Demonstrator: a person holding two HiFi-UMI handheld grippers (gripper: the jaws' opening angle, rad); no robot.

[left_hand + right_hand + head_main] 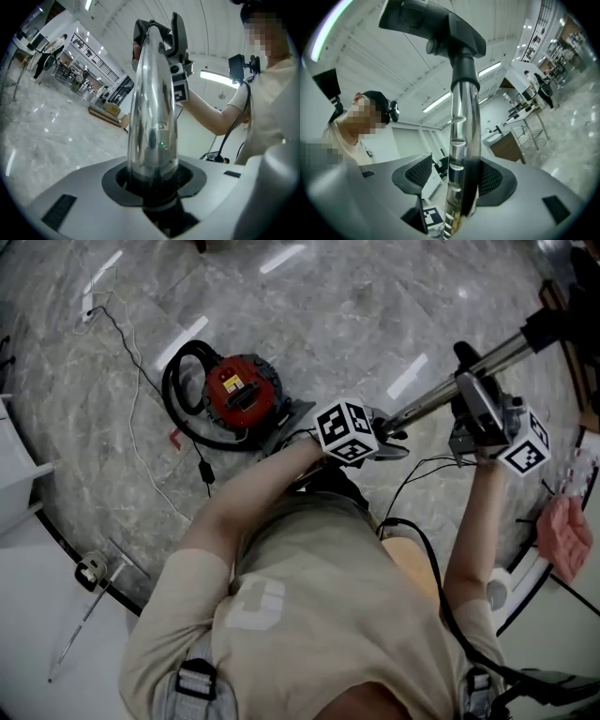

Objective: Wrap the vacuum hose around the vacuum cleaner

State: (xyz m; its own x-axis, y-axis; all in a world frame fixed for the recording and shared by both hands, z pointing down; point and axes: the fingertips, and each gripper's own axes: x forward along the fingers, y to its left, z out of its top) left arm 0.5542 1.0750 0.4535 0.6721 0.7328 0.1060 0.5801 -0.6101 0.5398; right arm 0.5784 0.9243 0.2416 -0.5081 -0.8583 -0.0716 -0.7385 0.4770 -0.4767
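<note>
On the glossy grey marble floor (356,306) of a bright white hall, the round red vacuum cleaner (242,390) sits with its black hose (176,395) looped against it. The left hand-held gripper (154,183) clamps the chrome metal tube (152,103). The right hand-held gripper (457,185) stands open around it.

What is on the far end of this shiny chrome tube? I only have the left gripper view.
Observer: A black plastic floor nozzle; the right gripper view shows it.
Operator: Where is the vacuum cleaner itself?
Observer: The head view shows the round red vacuum cleaner sitting on the grey marble floor.
Operator: And its hose?
Observer: The black hose forms a loop beside it on the floor.
</note>
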